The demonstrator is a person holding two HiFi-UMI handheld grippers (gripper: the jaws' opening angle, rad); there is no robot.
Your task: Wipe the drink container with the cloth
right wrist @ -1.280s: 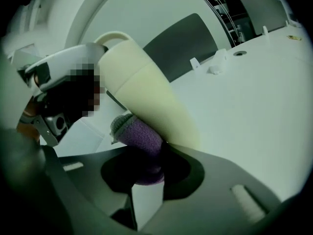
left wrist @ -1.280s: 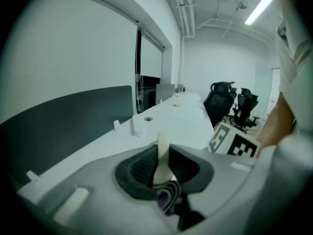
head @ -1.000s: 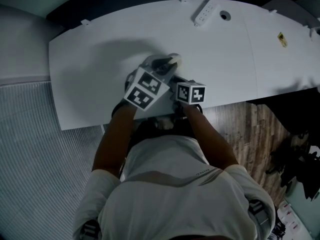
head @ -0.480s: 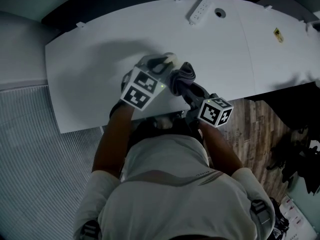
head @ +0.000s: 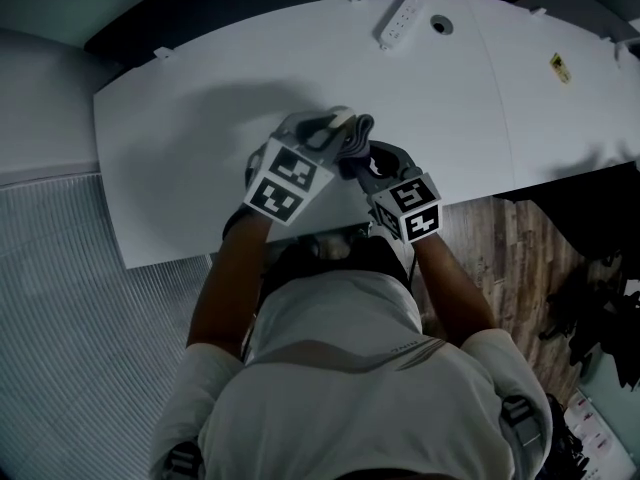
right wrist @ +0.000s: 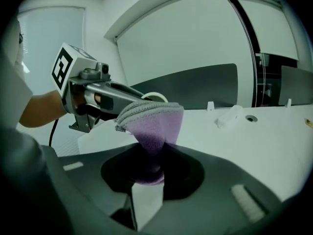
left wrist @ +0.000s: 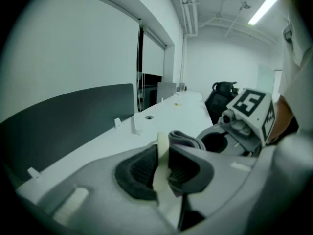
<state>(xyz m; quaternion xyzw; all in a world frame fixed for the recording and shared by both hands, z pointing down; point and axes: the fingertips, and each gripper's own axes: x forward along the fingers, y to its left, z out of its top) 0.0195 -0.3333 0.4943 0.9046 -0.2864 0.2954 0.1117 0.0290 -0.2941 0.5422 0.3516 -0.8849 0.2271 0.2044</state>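
My left gripper [head: 325, 128] is shut on the thin cream wall of the drink container [head: 343, 118], holding it above the white table [head: 180, 118]. In the left gripper view that wall [left wrist: 162, 153] stands edge-on between the pads of the left gripper [left wrist: 164, 156]. My right gripper [right wrist: 151, 166] is shut on a purple cloth [right wrist: 155, 126] with a grey edge. The cloth [head: 356, 140] lies against the container's right side, and the container's pale rim [right wrist: 155, 96] shows just behind it. The right gripper [head: 368, 163] comes in from the lower right. The cloth [left wrist: 188, 140] also shows past the left jaws.
A white power strip [head: 400, 20] and a round cable hole [head: 440, 25] lie at the table's far edge, and a yellow sticker [head: 560, 68] lies at the right. A dark partition [left wrist: 73, 116] runs behind the table. A black office chair [left wrist: 222, 94] stands beyond it.
The right gripper drew back toward the lower right with the cloth, then came back up so the cloth is against the container. The left gripper has stayed in place with the container.
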